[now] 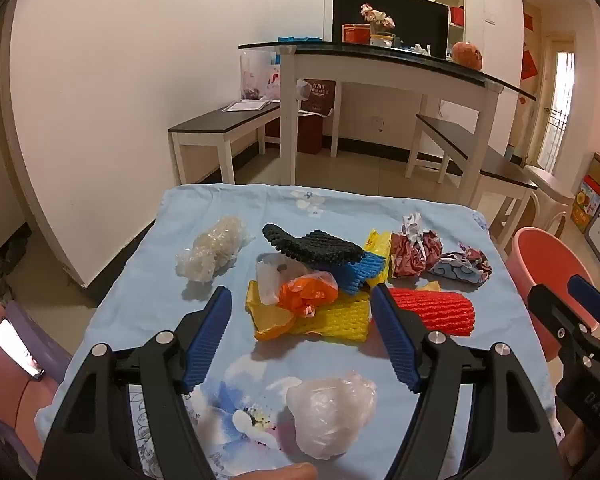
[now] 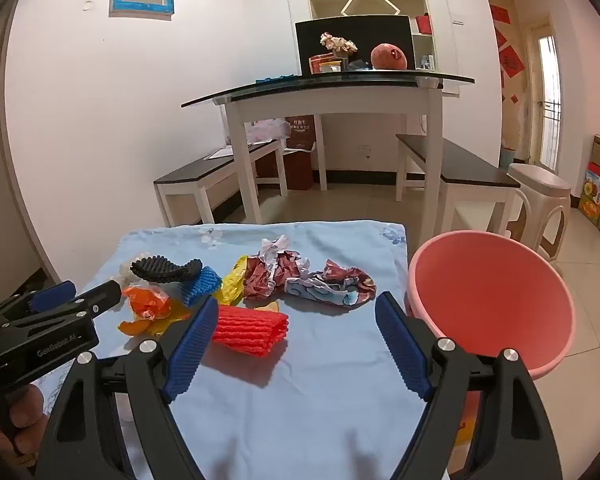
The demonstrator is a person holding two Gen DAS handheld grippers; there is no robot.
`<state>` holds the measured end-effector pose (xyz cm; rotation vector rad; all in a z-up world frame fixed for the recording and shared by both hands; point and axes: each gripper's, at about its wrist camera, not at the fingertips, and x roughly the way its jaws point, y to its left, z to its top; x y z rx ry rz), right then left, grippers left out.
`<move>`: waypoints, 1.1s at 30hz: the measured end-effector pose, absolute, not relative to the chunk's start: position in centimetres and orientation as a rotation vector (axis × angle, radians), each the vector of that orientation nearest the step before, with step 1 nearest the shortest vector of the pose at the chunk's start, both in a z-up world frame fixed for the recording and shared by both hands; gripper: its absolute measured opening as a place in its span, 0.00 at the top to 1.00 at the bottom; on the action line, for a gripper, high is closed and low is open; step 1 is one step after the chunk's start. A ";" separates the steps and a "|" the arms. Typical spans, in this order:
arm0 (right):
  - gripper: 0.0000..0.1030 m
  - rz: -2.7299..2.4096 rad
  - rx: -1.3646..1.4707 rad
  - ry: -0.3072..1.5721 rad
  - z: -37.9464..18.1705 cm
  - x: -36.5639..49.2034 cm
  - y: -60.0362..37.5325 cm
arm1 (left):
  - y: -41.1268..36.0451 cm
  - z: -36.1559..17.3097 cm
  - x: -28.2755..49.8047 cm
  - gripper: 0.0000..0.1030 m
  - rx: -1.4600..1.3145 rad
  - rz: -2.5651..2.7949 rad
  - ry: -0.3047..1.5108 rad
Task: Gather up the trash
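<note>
Because the round pink plastic basin (image 2: 496,300) stands just off the right edge of the light blue flowered cloth (image 2: 300,400), I judge it is where the trash goes, so everything lies within reach of it. My left gripper (image 1: 302,336) hangs tilted downward with its jaws spread wide and nothing between them, over the yellow foam fruit net (image 1: 340,320) and the crumpled orange plastic bag (image 1: 306,290). My right gripper (image 2: 296,346) slopes down too, jaws wide and empty, the red foam fruit net (image 2: 252,330) just ahead.
</note>
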<state>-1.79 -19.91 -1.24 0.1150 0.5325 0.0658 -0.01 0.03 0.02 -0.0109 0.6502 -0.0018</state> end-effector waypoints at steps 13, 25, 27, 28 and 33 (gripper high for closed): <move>0.23 0.067 0.110 0.525 -1.2 -1.9 -19.8 | 0.0 0.0 0.1 0.30 -0.009 0.002 0.650; 0.23 0.059 0.114 0.522 -1.3 -1.7 -19.7 | -0.1 -0.1 0.1 0.30 -0.005 -0.007 0.651; 0.23 0.052 0.117 0.518 -1.1 -1.6 -19.9 | 0.3 -0.3 0.1 0.30 -0.006 -0.006 0.652; 0.23 0.049 0.117 0.516 -1.2 -1.6 -20.1 | 0.3 0.0 -0.1 0.30 -0.007 -0.006 0.651; 0.23 0.036 0.116 0.512 -1.1 -2.0 -20.2 | -0.1 -0.1 -0.1 0.30 -0.002 -0.012 0.650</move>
